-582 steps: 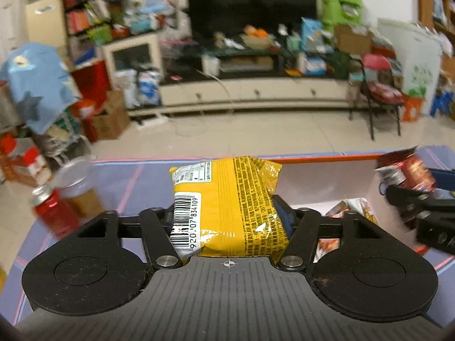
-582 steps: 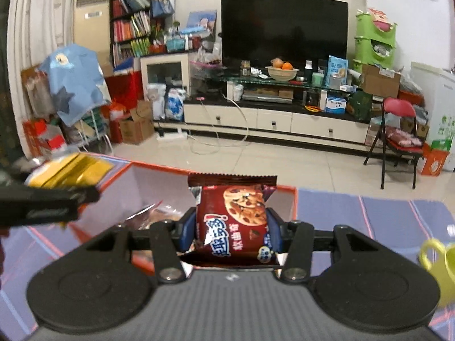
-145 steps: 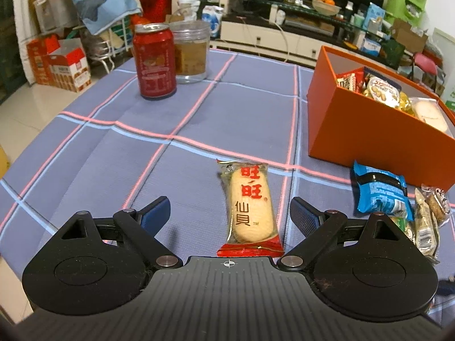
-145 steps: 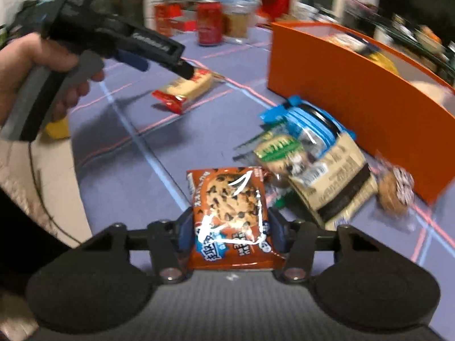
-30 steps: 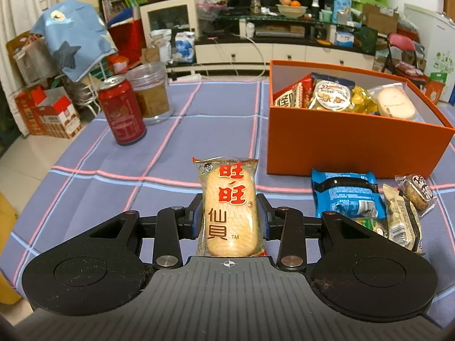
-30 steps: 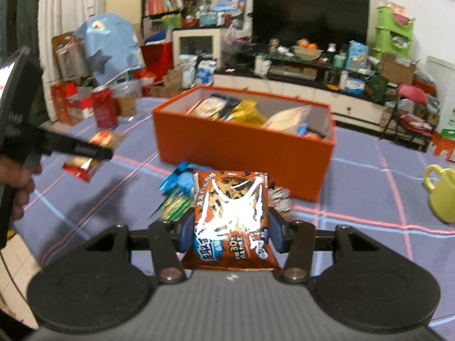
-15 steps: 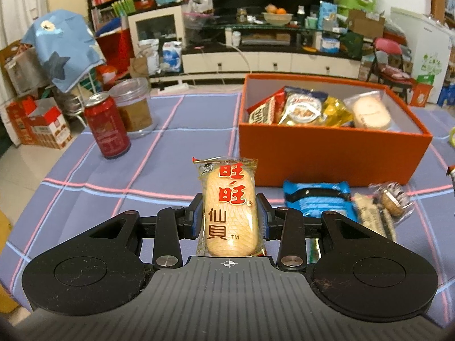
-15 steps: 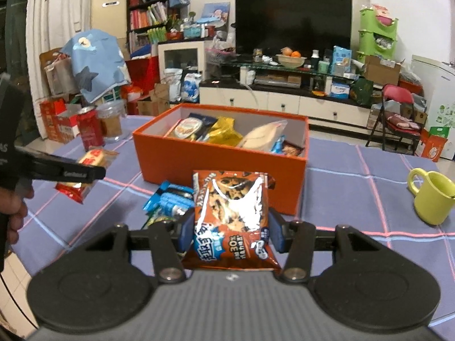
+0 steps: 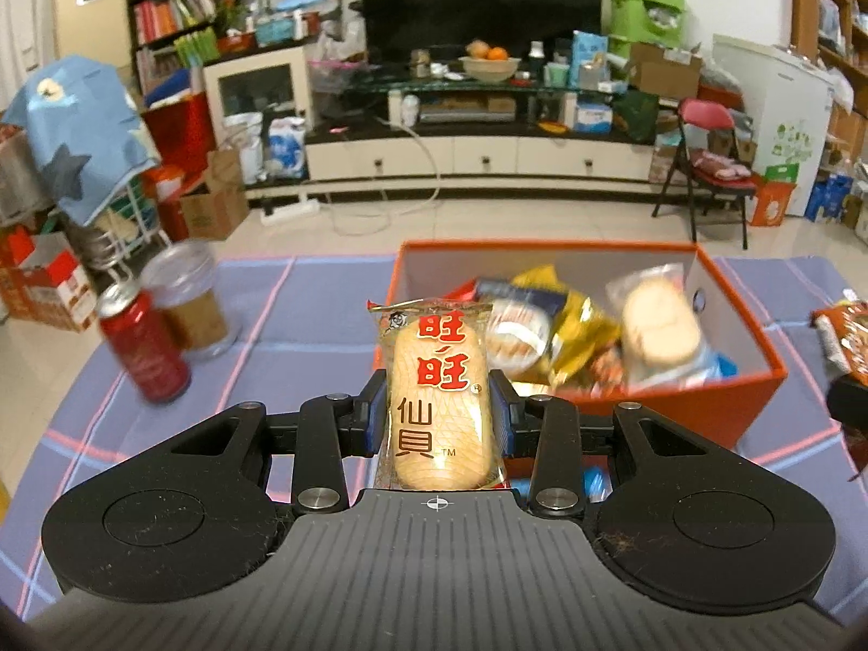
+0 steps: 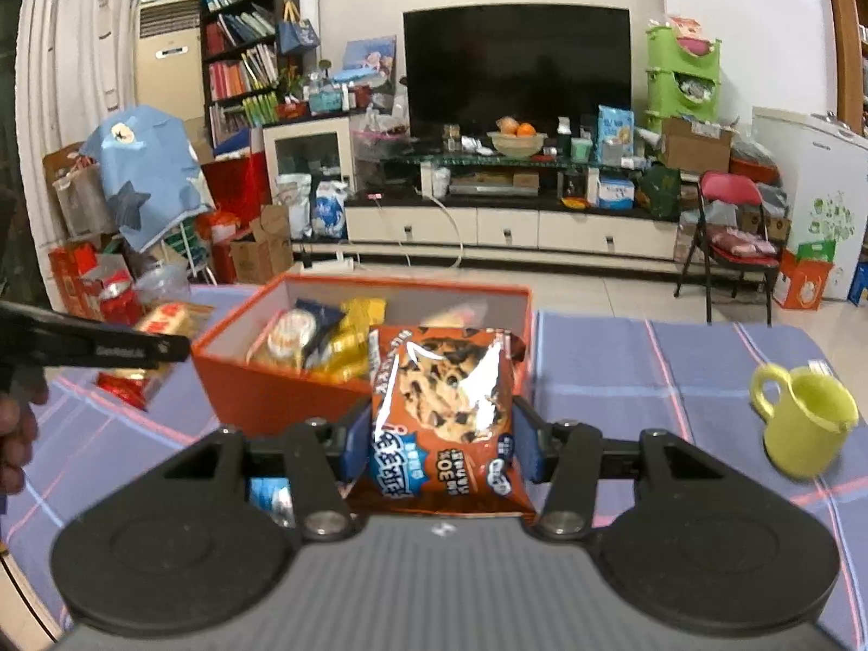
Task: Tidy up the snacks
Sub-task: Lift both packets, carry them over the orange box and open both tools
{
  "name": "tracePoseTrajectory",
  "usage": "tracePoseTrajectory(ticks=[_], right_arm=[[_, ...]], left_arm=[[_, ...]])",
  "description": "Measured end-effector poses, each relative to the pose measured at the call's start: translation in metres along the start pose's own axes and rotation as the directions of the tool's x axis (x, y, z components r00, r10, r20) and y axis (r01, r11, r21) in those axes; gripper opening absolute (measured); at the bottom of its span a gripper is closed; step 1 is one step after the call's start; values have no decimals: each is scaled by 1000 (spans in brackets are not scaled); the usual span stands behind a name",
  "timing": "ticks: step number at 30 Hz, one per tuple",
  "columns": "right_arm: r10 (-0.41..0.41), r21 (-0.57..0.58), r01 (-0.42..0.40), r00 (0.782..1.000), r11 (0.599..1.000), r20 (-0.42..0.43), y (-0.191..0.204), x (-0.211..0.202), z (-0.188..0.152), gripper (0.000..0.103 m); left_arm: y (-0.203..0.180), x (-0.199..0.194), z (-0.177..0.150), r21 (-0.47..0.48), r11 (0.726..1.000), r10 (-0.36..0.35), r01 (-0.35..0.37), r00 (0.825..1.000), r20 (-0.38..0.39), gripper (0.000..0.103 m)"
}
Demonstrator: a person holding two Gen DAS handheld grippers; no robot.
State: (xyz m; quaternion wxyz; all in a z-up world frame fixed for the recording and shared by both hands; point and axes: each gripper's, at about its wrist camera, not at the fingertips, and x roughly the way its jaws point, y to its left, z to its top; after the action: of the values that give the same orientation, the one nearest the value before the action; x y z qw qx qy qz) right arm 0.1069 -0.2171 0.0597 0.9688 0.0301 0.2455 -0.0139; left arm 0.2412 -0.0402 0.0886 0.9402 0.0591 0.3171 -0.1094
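Two packets are held above the table [image 9: 304, 293], one in each gripper. A rice cracker [image 9: 438, 396] is clamped upright between the pads of the left gripper [image 9: 439, 417], in front of the orange box [image 9: 705, 407]. A cookie bag [image 10: 442, 412] is gripped by the right gripper [image 10: 442, 447] at the box's near wall. Snacks [image 9: 564, 325] are piled inside the box. A red can [image 9: 144, 352] and jar [image 9: 190, 298] are seen left, a yellow mug [image 10: 803, 420] right.

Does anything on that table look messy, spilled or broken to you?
Nothing spilled or broken. The snacks in the orange box lie jumbled at all angles rather than in rows. The red can and green mug stand upright. Each pair of tongs grips one packet: rice cracker and cookie packet.
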Motion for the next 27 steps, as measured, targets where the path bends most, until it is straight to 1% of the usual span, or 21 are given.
tracePoseTrajectory(ticks=[3,5,8,13,16,20,21,22,23,24,25,27], right_arm=[[11,-10,-10,1000,1000,16,4,17,18,53],[16,-28,-15,1000,1000,15,8,33,29,53],[19,-50,-19,1000,999,4,13,59,41,53],[-4,-66,3,1000,998,-25,16,97,52,53],[-22,-84,19,999,996,-44,14,110,55,52],[-38,-91,32,997,995,-62,9,119,56,53],[-39,-94,33,997,995,-67,10,121,56,53],[-41,-102,33,996,994,-77,10,125,57,54],[-44,-112,34,995,993,-88,10,128,58,55],[-56,-121,45,994,992,-90,10,130,58,63],[-67,-133,55,994,990,-84,11,129,59,65],[-62,-130,53,996,990,-68,10,120,59,65]], left_arm=[[-8,14,18,23,1000,5,-5,1000,6,1],[-12,25,26,33,999,1,-1,1000,-4,1],[-21,41,38,26,1000,-14,14,1000,-17,1],[-48,63,56,51,998,-43,44,999,-14,1],[-59,75,60,52,997,-51,53,998,-29,1],[-66,86,61,72,997,-33,34,999,-23,2],[-68,89,61,79,996,-27,28,999,-19,9],[-68,93,61,87,996,-25,27,1000,-18,21],[-67,95,61,86,996,-18,20,1000,-16,50],[-65,94,60,81,997,-9,10,1000,-10,67],[-62,92,59,74,997,0,0,1000,2,68],[-57,83,58,71,997,1,-1,1000,5,67]])
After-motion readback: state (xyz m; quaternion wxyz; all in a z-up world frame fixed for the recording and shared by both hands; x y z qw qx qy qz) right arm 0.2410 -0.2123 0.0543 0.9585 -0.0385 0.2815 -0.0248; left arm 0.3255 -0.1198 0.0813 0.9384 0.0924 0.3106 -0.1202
